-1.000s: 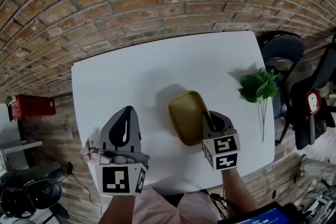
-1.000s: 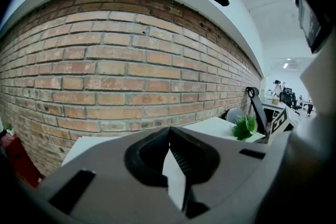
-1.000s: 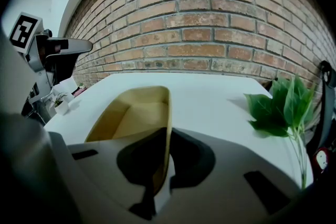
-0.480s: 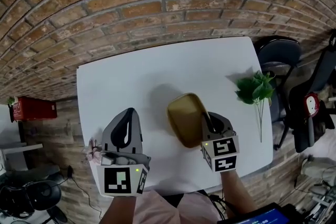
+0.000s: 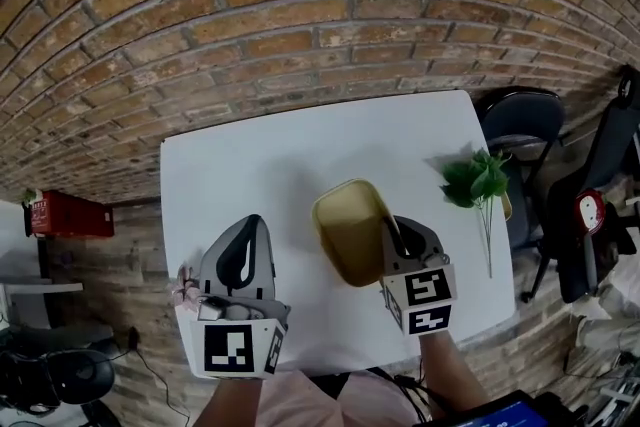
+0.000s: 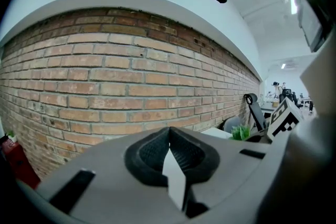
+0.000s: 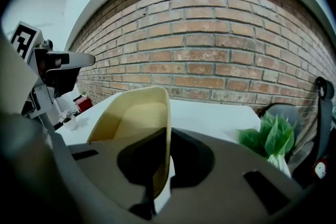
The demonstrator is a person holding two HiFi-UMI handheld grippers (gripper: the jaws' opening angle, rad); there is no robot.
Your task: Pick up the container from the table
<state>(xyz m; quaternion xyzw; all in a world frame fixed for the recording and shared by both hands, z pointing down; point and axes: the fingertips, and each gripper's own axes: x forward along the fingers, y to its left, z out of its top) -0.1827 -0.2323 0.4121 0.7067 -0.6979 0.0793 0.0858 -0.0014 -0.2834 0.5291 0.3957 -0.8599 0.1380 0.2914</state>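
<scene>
A tan, rounded-rectangular container (image 5: 348, 230) hangs tilted above the white table (image 5: 270, 165). My right gripper (image 5: 398, 241) is shut on its right rim. In the right gripper view the container's thin wall (image 7: 134, 118) runs straight down between the jaws of the right gripper (image 7: 159, 178), and its hollow faces left. My left gripper (image 5: 245, 230) hovers over the table's front left part, apart from the container. Its jaws meet with nothing between them, as the left gripper view shows for the left gripper (image 6: 169, 140).
A green leafy sprig (image 5: 475, 180) lies at the table's right edge. A small flower pot (image 5: 183, 287) stands at the front left corner. A brick wall (image 5: 300, 25) runs behind the table, a dark chair (image 5: 525, 120) stands to the right, and a red box (image 5: 65, 215) lies on the floor at left.
My right gripper has risen with the container in it, so the container now hangs off the table. My left gripper has also risen, still shut and holding nothing.
</scene>
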